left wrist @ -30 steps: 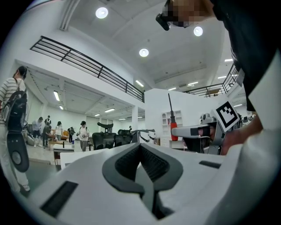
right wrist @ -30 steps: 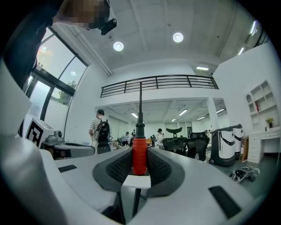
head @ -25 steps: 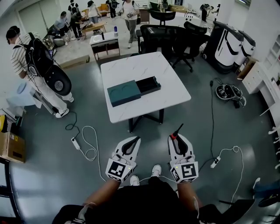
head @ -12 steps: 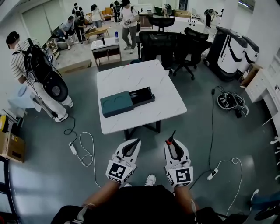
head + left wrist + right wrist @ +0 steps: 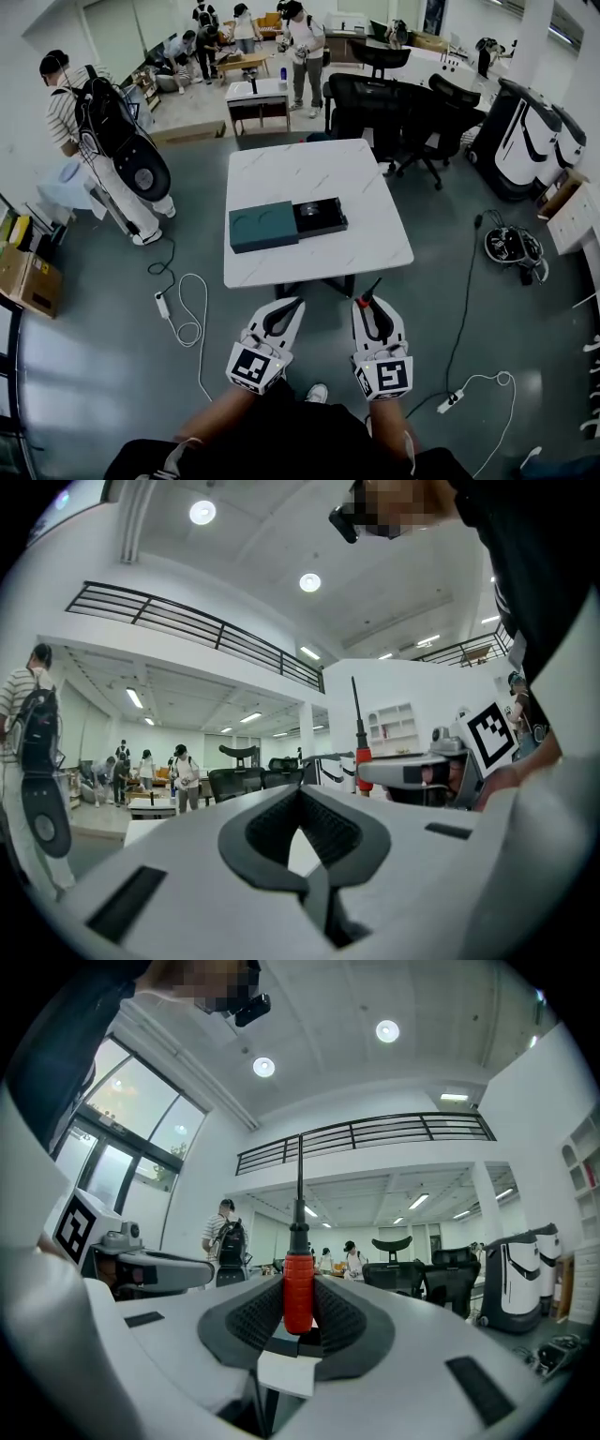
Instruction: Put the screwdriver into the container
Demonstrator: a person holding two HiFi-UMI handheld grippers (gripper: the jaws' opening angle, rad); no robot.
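My right gripper (image 5: 367, 298) is shut on a screwdriver (image 5: 368, 292) with a red handle; its black shaft points forward and up. In the right gripper view the red handle (image 5: 298, 1293) sits clamped between the dark pads of that gripper (image 5: 298, 1288). My left gripper (image 5: 291, 305) is held beside it, shut and empty; its pads (image 5: 328, 832) meet with nothing between them. From the left gripper view I also see the screwdriver (image 5: 358, 752) to the right. The container (image 5: 286, 223), a teal box with a dark drawer pulled out, lies on the white table (image 5: 347, 178) ahead, apart from both grippers.
A white cable and power strip (image 5: 161, 305) lie on the floor at the left, another power strip (image 5: 448, 401) at the right. Black office chairs (image 5: 394, 112) stand behind the table, white machines (image 5: 525, 131) at the right. A person with a backpack (image 5: 103, 131) stands at the left.
The table and container have come nearer in the head view. Both grippers keep their places side by side, and the right one still holds the screwdriver.
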